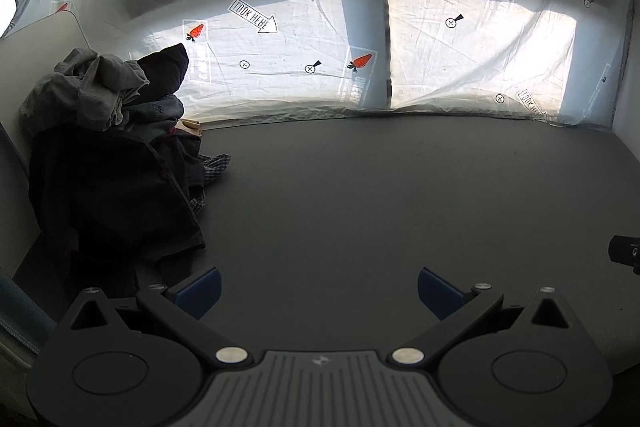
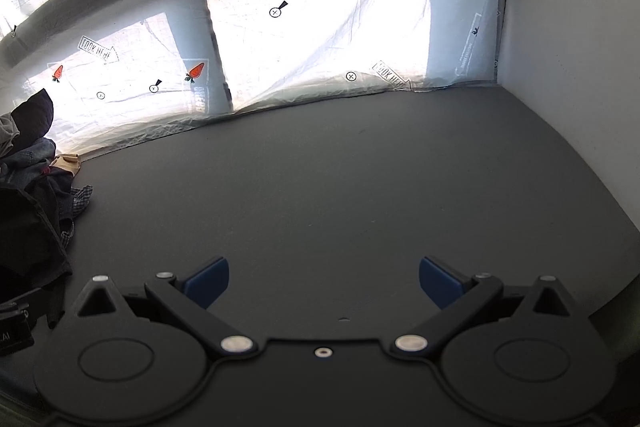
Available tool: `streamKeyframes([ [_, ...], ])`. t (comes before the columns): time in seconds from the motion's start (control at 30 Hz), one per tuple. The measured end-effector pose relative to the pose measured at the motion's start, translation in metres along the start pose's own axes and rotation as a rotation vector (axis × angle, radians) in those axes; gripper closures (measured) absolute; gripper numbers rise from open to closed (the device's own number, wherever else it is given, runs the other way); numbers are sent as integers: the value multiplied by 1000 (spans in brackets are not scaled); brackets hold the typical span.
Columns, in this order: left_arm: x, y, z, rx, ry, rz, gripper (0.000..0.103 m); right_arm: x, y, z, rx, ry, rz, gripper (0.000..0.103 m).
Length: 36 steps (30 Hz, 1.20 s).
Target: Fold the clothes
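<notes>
A heap of unfolded clothes lies at the left of the dark table: a grey garment on top, denim and a checked shirt in the middle, a black garment draped in front. It also shows at the left edge of the right wrist view. My left gripper is open and empty, low over the table just right of the heap. My right gripper is open and empty over the bare table, to the right of the heap.
A white printed sheet hangs behind the table's far edge, lit from behind. A white wall bounds the table on the right. A pale board stands behind the heap. Part of the other gripper shows at the right edge.
</notes>
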<state>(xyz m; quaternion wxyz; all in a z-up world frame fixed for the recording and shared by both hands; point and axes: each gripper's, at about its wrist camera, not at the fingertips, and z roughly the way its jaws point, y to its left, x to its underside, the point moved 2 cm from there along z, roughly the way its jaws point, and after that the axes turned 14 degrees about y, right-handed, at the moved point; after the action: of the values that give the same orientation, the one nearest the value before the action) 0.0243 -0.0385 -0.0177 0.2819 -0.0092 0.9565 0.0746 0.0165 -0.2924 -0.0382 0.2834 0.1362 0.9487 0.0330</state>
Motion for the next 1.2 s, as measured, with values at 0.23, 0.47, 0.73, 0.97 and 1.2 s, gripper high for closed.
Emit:
streamKeyframes([
  [0.23,-10,-25,10,45,-10,-70,0,-9,-49,18,-91,-95,126,0],
  [0.47,-38,-18,34,132,30,-131,0,-36,-46,69,-196,-47,131,0],
  [0.73,-98,62,89,28,42,-254,0,-86,37,126,-231,-30,82,1],
  [0.97,-165,173,139,-122,-3,-385,2,-142,138,177,-234,-28,23,1],
  [1.2,-226,278,194,-277,-25,-548,6,-182,228,227,-213,-3,-51,1],
])
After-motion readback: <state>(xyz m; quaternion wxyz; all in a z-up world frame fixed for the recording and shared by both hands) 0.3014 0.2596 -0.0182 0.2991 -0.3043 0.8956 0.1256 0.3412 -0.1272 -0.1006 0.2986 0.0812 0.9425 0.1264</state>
